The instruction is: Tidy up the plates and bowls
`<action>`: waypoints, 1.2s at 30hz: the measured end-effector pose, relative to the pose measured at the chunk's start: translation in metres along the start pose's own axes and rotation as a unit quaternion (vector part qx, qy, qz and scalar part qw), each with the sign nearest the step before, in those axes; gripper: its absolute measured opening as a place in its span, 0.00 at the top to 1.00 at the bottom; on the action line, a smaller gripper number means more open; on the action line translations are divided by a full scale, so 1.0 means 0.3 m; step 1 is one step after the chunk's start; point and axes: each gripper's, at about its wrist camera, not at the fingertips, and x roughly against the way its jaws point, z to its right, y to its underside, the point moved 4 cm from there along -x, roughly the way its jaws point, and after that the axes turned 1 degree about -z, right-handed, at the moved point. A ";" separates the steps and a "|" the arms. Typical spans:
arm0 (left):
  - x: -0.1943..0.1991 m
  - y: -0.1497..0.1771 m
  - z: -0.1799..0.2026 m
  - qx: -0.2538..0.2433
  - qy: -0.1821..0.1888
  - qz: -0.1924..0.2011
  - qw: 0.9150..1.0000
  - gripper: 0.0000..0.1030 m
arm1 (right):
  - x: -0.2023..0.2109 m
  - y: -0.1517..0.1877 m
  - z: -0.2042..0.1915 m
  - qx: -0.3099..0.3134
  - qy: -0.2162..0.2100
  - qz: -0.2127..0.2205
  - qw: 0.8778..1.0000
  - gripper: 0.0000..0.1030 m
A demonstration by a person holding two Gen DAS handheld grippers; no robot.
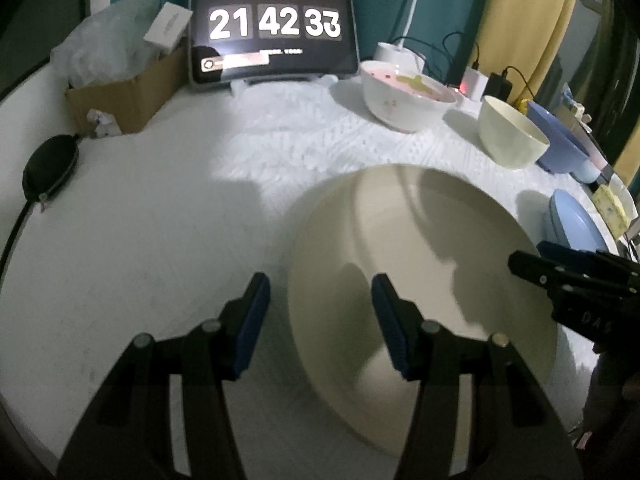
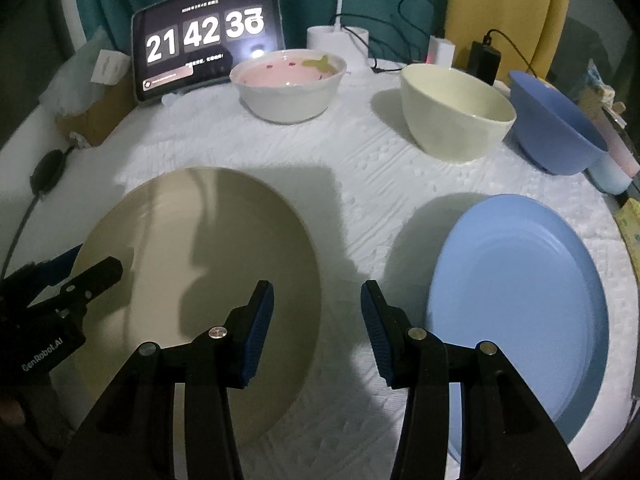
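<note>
A large cream plate lies flat on the white mat. My left gripper hovers open over the plate's left rim, its pads touching nothing. It also shows at the left edge of the right wrist view. A blue plate lies to the right of the cream one. My right gripper stands open and empty above the strip of mat between the two plates. Behind them stand a white bowl with a pink inside, a cream bowl and a blue bowl.
A tablet showing a clock leans at the back of the round white table. A cardboard box and a black pouch sit at the left. Chargers and cables lie behind the bowls. A yellow sponge is at the far right.
</note>
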 end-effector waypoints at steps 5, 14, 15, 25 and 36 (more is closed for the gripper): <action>-0.007 0.000 0.003 -0.002 -0.004 0.000 1.000 0.47 | -0.019 0.006 -0.011 0.003 -0.003 -0.008 1.000 0.53; -0.007 0.006 0.011 -0.013 -0.003 0.006 1.000 0.48 | -0.021 0.012 -0.033 0.019 -0.008 -0.005 1.000 0.72; -0.008 0.007 0.014 -0.016 -0.002 0.007 1.000 0.48 | -0.021 0.013 -0.033 0.020 -0.007 -0.004 1.000 0.72; 0.003 0.008 0.026 -0.015 -0.004 0.010 1.000 0.60 | 0.001 0.019 -0.027 0.022 -0.011 0.000 1.000 0.76; 0.070 -0.016 0.061 -0.025 -0.006 0.035 0.999 0.60 | 0.079 0.003 0.002 0.016 -0.013 0.024 0.999 0.76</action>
